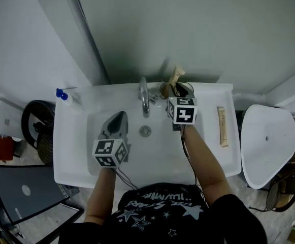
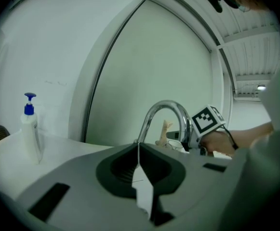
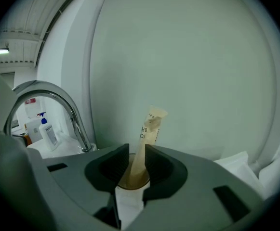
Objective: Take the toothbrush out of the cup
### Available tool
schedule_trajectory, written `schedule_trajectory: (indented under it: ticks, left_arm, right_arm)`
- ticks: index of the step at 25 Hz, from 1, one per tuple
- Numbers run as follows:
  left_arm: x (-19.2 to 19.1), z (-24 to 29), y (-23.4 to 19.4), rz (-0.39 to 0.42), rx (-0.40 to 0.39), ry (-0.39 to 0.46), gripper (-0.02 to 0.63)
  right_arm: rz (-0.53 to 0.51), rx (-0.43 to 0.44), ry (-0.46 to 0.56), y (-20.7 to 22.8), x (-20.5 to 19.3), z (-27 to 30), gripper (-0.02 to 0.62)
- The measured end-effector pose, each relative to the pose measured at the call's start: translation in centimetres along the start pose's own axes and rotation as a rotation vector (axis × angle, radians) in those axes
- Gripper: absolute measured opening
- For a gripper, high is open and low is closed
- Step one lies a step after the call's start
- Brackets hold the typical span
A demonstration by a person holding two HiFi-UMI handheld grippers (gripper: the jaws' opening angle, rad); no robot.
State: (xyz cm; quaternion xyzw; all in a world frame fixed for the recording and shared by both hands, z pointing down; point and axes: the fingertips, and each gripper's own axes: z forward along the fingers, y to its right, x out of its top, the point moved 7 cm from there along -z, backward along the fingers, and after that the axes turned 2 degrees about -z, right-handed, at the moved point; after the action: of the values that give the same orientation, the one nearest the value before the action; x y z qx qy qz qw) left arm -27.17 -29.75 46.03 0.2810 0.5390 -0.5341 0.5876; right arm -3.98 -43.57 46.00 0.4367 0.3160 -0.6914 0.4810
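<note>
A toothbrush in a beige paper sleeve stands tilted in a brown cup behind the faucet. My right gripper is shut on the toothbrush's lower part, just above the cup's rim. In the head view, the toothbrush sticks up past the right gripper, and the cup is partly hidden. My left gripper hovers over the sink basin, shut and holding nothing. In the left gripper view, its jaws meet in a thin line, and the toothbrush shows beyond the faucet.
A chrome faucet rises at the back of the white sink. At the sink's left corner stands a blue-capped pump bottle. A long beige packet lies on the right rim. A white toilet lid is at far right.
</note>
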Motion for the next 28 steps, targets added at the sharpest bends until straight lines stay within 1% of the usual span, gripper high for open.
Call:
schedule_trajectory:
  ticks: [5, 9, 12, 17, 28]
  left_arm:
    - [-0.6, 0.7, -0.5, -0.008, -0.016, -0.021, 0.02]
    - [-1.1, 0.9, -0.7, -0.025, -0.024, -0.033, 0.02]
    - [-1.4, 0.9, -1.1, -0.039, -0.026, -0.043, 0.02]
    - [-1.6, 0.7, -1.1, -0.052, -0.027, -0.052, 0.02]
    - [-1.0, -0.4, 0.4, -0.041, -0.034, -0.032, 0.02]
  right_arm:
    - [0.002, -0.04, -0.014, -0.3, -0.1, 1.3, 0.11]
    - [0.002, -0.079, -0.011, 0.1, -0.3, 1.8, 0.077]
    - [0.004, -0.091, -0.008, 0.1, -0.3, 1.8, 0.058]
    - [0.015, -0.072, -0.006, 0.1, -0.4, 1.5, 0.028]
    - [0.039, -0.023, 0.077, 0.5, 1.3, -0.7, 0.021]
